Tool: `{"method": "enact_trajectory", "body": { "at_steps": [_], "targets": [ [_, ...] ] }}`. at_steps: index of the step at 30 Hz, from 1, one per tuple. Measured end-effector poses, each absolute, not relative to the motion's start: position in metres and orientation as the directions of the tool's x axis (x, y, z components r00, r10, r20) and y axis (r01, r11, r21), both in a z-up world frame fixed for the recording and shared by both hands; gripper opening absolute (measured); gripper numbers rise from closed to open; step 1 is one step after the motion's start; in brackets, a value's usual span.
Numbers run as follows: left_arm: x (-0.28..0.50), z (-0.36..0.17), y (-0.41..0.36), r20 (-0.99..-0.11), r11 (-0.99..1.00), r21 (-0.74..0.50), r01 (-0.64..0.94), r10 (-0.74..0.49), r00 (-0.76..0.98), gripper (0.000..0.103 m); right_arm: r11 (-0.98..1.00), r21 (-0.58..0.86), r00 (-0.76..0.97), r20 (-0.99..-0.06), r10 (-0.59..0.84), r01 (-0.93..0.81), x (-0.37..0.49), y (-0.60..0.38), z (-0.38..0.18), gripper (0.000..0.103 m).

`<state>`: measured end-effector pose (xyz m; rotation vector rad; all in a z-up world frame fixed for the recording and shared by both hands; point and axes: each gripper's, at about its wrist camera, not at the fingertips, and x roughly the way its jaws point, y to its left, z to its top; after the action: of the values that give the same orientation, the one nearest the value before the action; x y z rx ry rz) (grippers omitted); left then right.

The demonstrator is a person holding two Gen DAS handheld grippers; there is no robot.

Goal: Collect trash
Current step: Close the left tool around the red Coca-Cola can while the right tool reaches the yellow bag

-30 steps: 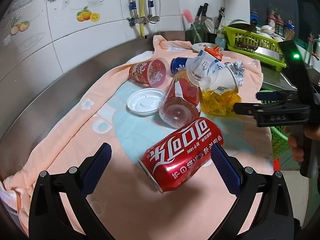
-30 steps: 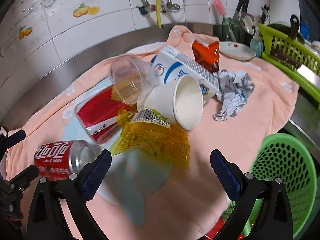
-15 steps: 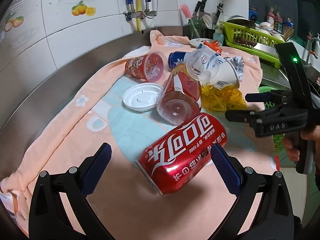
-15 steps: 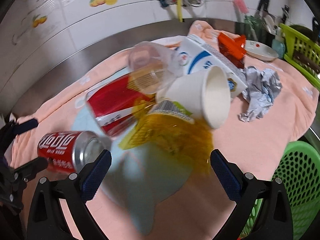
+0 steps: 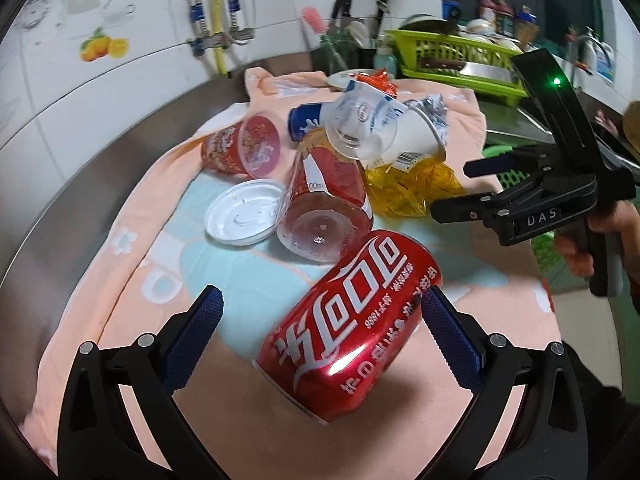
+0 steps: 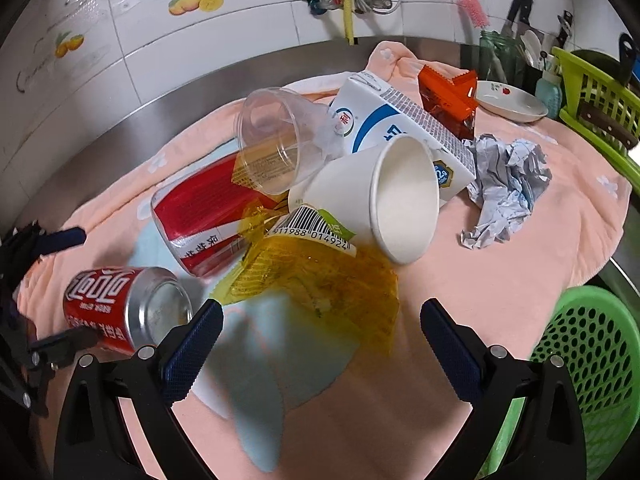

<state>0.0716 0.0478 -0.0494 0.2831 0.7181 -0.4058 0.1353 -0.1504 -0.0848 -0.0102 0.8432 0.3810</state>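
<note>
Peach terry towel (image 6: 500,300) with a pale blue patch covers the steel bench, and we see the trash heaped toward its middle. At the bench's right edge stands a green perforated plastic basket (image 6: 592,352). In the heap, a blue-and-white milk carton (image 6: 384,128) leans over a white paper cup (image 6: 360,204) lying on its side, with a crinkled yellow plastic wrapper (image 6: 320,280) in front. Nearer the left edge lies a red aluminium cola can (image 5: 352,320) on its side. Our left gripper (image 5: 320,332) is spread wide around the can, not yet touching. Our right gripper (image 6: 320,340) hangs spread and empty over the wrapper.
</note>
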Motion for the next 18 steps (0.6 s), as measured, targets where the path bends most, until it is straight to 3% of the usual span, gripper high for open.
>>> {"method": "enact_trajectory", "body": {
  "at_steps": [18],
  "targets": [
    [0.091, -0.061, 0.035, -0.75, 0.718, 0.058, 0.693, -0.427, 0.505, 0.098, 0.911, 0.167, 0.541, -0.759, 0.363, -0.376, 0.156, -0.153, -0.098, 0.096]
  ]
}}
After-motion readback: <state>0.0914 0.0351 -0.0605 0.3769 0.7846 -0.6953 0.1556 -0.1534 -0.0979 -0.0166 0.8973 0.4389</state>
